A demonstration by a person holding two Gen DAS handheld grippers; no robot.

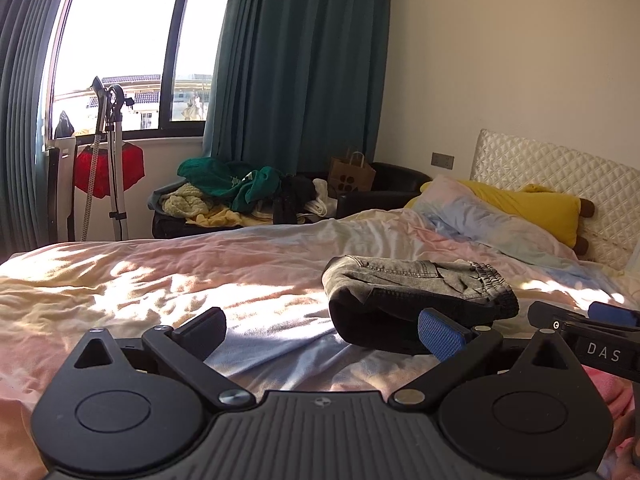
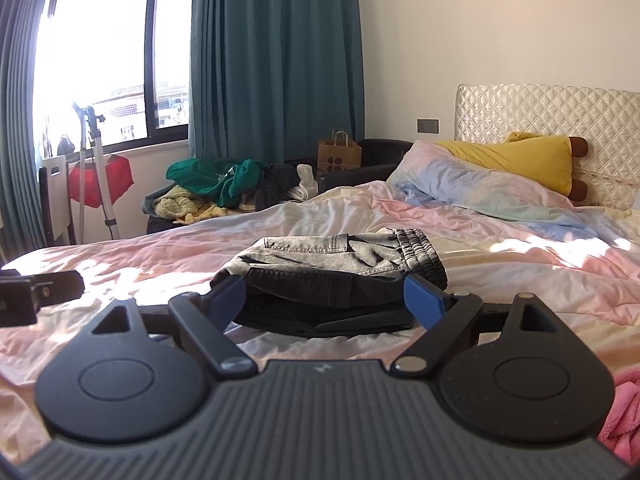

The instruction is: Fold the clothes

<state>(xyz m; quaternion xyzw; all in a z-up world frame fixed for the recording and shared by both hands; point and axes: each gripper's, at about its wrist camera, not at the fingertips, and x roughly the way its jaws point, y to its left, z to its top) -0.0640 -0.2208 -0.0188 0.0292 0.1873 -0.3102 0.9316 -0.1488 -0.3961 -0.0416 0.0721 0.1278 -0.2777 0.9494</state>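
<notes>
Folded jeans (image 2: 336,276), grey over black, lie mid-bed on the pastel sheet (image 2: 500,240), waistband toward the headboard (image 2: 540,120).

Right tongs (image 2: 332,300): spread wide, nothing held. The two blue pads (image 2: 422,300) stand either side of the jeans' near edge; whether they touch the cloth I cannot tell.

Left tongs (image 1: 320,330): spread wide, nothing held, low over bare sheet just left of the jeans (image 1: 420,284). Its right pad (image 1: 440,336) overlaps the jeans' near corner in view; contact unclear.

Each tool's tip shows in the other's view: left one at (image 2: 40,292), right one at (image 1: 592,328).

Pink cloth (image 2: 624,412) at the bed's near right edge. Pillow (image 2: 460,180) and yellow cushion (image 2: 516,160) at the headboard. Clothes pile (image 2: 224,188) beyond the far edge, under the curtain (image 2: 276,60).
</notes>
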